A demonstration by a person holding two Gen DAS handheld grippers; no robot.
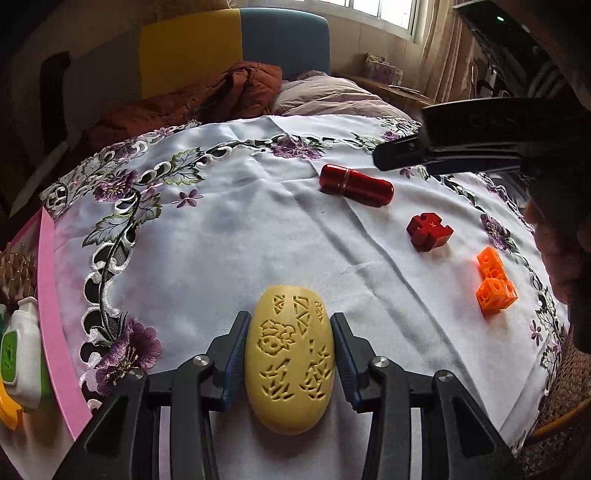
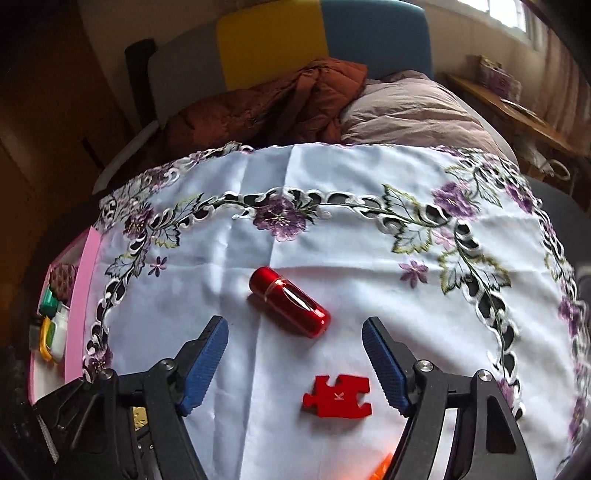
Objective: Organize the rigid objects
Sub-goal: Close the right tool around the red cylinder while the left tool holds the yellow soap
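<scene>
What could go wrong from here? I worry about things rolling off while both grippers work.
The yellow carved oval is smooth and rounded, so it may squirt out of the left gripper. The red cylinder lies on its side ahead of the open right gripper; a nudge could roll it.

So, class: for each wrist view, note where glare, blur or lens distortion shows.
Left wrist view: fisheye bends the tablecloth edge into a dome; the window is blown out. Right wrist view: a bright glare streak on the red cylinder; orange blocks blur at the bottom edge.
</scene>
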